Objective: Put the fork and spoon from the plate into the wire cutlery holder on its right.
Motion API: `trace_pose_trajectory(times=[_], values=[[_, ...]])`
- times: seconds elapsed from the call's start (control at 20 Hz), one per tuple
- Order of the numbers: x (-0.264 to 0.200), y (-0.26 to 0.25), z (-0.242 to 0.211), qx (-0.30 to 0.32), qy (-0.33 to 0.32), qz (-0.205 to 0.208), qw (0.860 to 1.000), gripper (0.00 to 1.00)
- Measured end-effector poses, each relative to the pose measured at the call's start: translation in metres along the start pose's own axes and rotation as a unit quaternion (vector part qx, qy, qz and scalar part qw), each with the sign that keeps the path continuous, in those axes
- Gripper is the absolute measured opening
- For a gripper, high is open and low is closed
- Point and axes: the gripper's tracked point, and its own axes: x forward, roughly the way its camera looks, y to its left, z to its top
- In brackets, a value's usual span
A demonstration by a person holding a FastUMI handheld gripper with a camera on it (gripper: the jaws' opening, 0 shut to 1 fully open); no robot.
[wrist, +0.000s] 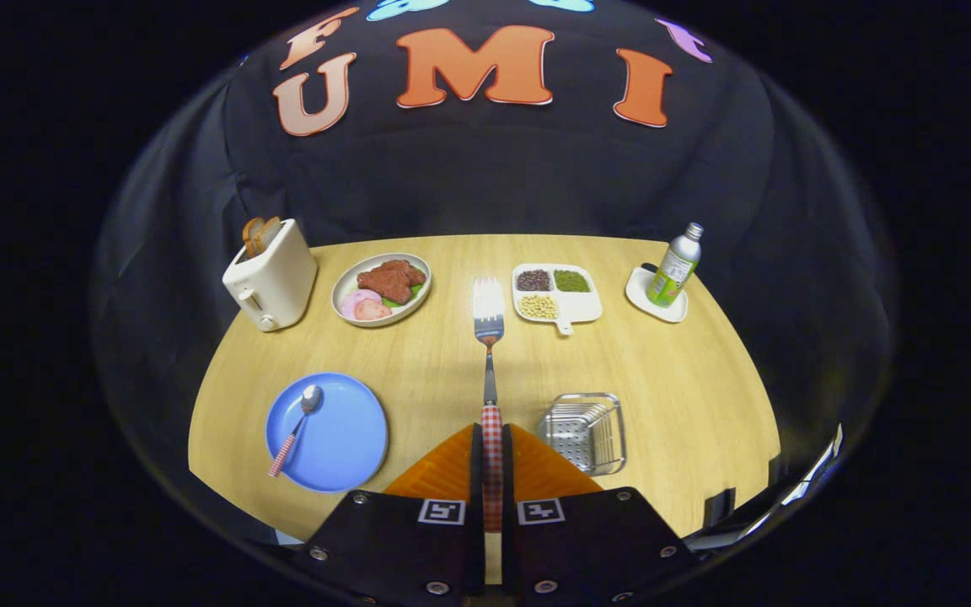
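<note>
Steel fork with red-checked handle (490, 362) sat clenched between the tongs (492, 455), tines pointing ahead above the pale wooden surface (688, 379), wire cutlery holder (587, 432) just right.

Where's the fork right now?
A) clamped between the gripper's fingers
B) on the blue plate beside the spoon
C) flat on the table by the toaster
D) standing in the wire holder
A: the fork has its checked handle pinched between the two fingers of the gripper, tines pointing ahead over the table; the spoon lies alone on the blue plate.
</note>
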Motion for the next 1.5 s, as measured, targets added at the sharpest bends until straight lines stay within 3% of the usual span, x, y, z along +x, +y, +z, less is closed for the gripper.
trace_pose_trajectory(times=[0.4, 0.7, 1.0, 1.5], values=[[0.001, -0.067, -0.032, -0.036, 0.093, -0.013, 0.995, 0.08], [-0.004, -0.088, -0.058, -0.061, 0.188, -0.008, 0.980, 0.08], [-0.007, -0.077, -0.076, -0.062, 0.260, 0.025, 0.963, 0.08], [0.011, -0.075, -0.084, -0.033, 0.359, 0.045, 0.932, 0.09]])
